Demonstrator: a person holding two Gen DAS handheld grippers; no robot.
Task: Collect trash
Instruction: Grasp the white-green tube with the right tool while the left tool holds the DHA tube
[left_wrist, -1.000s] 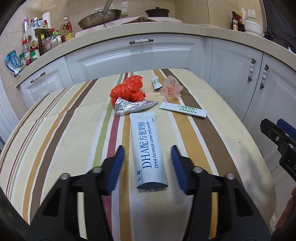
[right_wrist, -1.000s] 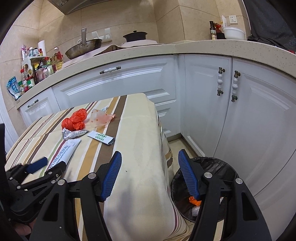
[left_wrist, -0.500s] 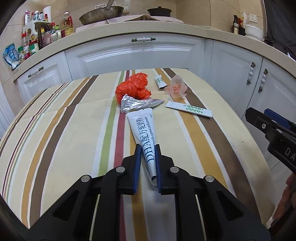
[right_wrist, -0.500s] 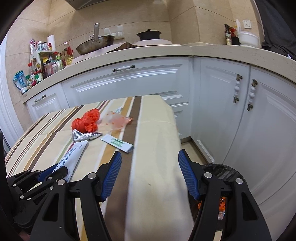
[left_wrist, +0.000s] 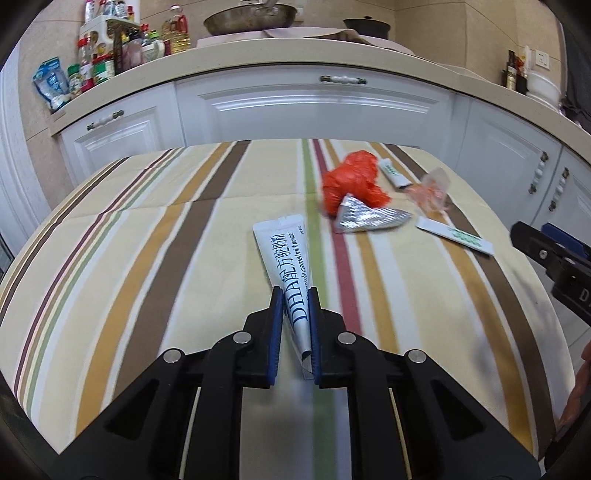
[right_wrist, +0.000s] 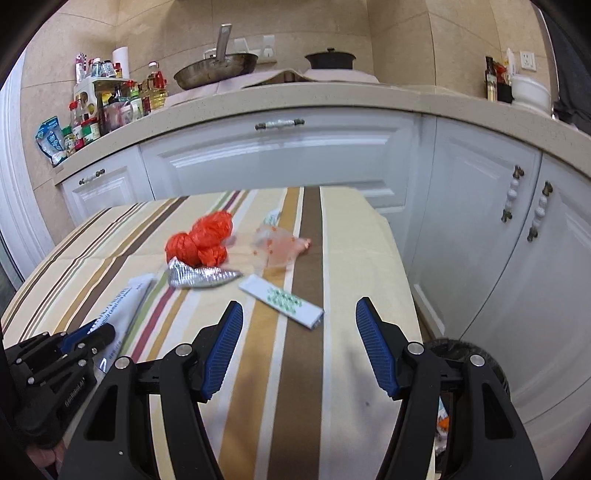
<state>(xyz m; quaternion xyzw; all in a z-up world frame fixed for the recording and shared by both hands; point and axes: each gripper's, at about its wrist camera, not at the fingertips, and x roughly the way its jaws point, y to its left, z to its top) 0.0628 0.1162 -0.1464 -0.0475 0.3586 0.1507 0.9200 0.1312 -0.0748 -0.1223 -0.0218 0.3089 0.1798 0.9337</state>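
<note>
Left tongs (left_wrist: 295, 295) pinching the sachet (left_wrist: 286, 254)
Right tongs (right_wrist: 299, 325) spread, empty, over the striped table (right_wrist: 295, 387) near the bin (right_wrist: 495, 365).

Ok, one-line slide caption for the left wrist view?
Left gripper shut on the white milk-powder sachet above the striped tablecloth; other wrappers lie beyond.

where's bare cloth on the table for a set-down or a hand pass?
Free: the wide striped tablecloth left of the milk powder sachet held in the left gripper, and the near strip under the open right gripper. Crowded: the far right, with the orange bag, foil wrapper and white packet.
</note>
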